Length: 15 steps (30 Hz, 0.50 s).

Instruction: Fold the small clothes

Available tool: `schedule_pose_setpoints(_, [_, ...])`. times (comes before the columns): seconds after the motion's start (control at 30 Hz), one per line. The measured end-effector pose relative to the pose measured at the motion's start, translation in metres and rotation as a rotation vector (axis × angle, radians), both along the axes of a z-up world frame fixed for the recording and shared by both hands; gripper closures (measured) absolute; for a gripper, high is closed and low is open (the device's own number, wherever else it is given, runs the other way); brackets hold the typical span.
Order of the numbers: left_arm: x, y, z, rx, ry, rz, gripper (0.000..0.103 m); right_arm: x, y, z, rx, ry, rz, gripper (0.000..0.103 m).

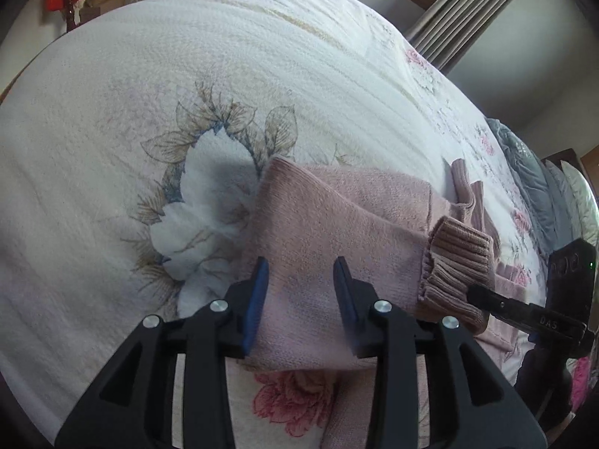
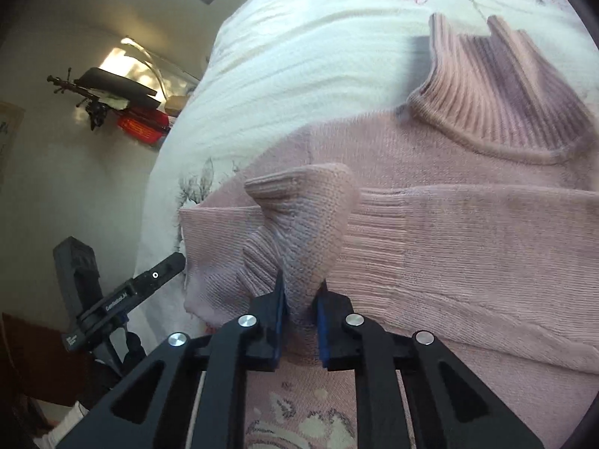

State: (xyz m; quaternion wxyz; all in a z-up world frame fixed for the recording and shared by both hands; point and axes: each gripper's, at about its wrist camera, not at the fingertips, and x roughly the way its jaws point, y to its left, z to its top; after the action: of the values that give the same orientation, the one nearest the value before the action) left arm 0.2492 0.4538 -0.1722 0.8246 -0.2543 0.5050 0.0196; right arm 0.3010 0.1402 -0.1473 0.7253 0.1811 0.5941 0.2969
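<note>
A pink knit sweater (image 1: 337, 205) lies flat on the floral bedspread (image 1: 224, 56), its ribbed turtleneck collar (image 2: 498, 86) pointing away. My left gripper (image 1: 301, 284) is open, its blue-padded fingers straddling the near edge of the sweater's folded side, with fabric showing between them. My right gripper (image 2: 301, 295) is shut on the ribbed sleeve cuff (image 2: 295, 217), which is lifted and bunched above the sweater body (image 2: 468, 243). In the left wrist view the cuff (image 1: 458, 262) hangs from the right gripper's tip (image 1: 473, 292). The left gripper (image 2: 176, 262) appears at the sweater's left edge.
Grey and pale pillows (image 1: 531, 179) line the bed's far right. A curtain (image 1: 468, 11) hangs beyond the bed. The bed edge drops off at left in the right wrist view, with a wall shelf holding a red item (image 2: 142, 127) beyond. Bare bedspread stretches past the sweater.
</note>
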Motion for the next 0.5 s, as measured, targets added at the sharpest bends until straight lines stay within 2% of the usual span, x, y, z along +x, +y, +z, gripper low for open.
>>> schedule_pose_setpoints(0.13, [0.006,-0.021,0.012,0.011,-0.035,-0.045,0.066,-0.005,-0.059,0.021,0.000,-0.036,-0.092,0.089])
schedule_pose_setpoints(0.27, [0.022,-0.061,0.014,0.042,-0.041,-0.133,0.063,-0.011,-0.118,0.028,-0.084,-0.077,-0.183,0.089])
schedule_pose_setpoints(0.37, [0.031,-0.090,0.006,0.066,-0.028,-0.188,0.063,-0.015,-0.152,0.019,-0.137,-0.065,-0.247,0.089])
schedule_pose_setpoints(0.43, [0.039,-0.107,-0.005,0.093,0.001,-0.216,0.061,-0.014,-0.160,0.007,-0.170,-0.048,-0.259,0.088])
schedule_pose_setpoints(0.5, [0.044,-0.116,-0.021,0.143,0.048,-0.230,0.061,-0.013,-0.158,-0.009,-0.210,-0.017,-0.254,0.083])
